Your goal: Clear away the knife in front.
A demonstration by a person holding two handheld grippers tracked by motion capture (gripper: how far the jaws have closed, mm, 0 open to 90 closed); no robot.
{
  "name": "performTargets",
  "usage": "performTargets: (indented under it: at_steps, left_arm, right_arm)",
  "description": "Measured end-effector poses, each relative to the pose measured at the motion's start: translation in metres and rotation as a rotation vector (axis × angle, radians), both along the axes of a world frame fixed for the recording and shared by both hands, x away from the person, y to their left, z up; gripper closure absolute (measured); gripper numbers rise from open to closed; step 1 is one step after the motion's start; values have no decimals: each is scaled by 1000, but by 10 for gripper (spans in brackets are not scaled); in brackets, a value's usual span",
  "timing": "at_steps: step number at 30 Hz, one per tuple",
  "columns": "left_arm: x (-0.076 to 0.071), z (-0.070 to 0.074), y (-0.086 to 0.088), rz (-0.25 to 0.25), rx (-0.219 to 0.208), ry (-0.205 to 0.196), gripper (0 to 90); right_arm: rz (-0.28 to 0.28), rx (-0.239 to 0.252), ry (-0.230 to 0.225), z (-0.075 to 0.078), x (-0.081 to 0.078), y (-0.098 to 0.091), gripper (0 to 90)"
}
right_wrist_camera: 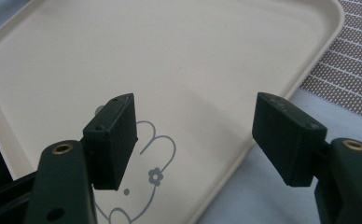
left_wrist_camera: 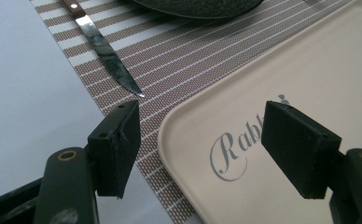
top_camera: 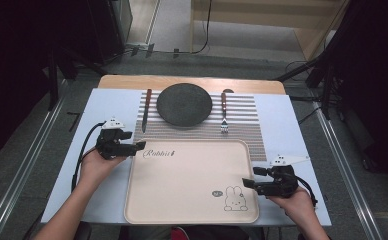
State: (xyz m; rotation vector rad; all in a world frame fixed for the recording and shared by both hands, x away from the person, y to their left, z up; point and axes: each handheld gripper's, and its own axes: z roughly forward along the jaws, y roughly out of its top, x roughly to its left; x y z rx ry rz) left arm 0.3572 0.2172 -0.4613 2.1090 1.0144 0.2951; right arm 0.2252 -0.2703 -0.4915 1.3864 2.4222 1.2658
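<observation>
A beige tray with a "Rabbit" script and a bunny drawing lies at the table's near middle. Behind it a dark round plate rests on a striped placemat, with a knife on its left and a fork on its right. My left gripper is open at the tray's far left corner; its jaws straddle that corner of the tray. My right gripper is open at the tray's right edge, near the bunny, and holds nothing.
A pale blue sheet covers the wooden table. The knife points its tip toward my left gripper. Metal rails run along both sides of the table, with dark stands and cables on the floor beyond it.
</observation>
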Motion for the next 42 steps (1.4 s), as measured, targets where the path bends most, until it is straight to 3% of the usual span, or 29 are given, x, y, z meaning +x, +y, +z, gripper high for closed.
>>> performTargets:
  at_steps: [8, 12, 20, 25, 34, 38, 40, 42]
  left_arm:
    - [11, 0, -5, 9, 2, -12, 281]
    - [16, 1, -7, 20, 47, -25, 281]
    - [32, 1, -8, 42, 13, -32, 281]
    - [40, 1, -8, 59, -5, -82, 281]
    - [50, -4, -8, 103, -1, -128, 280]
    - [55, -7, -7, 120, -20, -126, 279]
    - [60, -7, -8, 122, -4, -109, 279]
    - [63, -8, -10, 127, 0, -119, 279]
  right_arm:
    - [-4, -2, 5, 0, 0, 0, 298]
    - [-1, -1, 4, -1, 0, 0, 296]
    - [1, -3, 1, -1, 0, 0, 294]
    - [3, -5, 1, -1, 1, 0, 294]
    - [10, -4, -1, -1, 1, 1, 293]
    - [14, -8, 3, -2, 1, 2, 293]
    - [16, -9, 3, -2, 1, 2, 293]
    - [18, -10, 3, -2, 1, 3, 293]
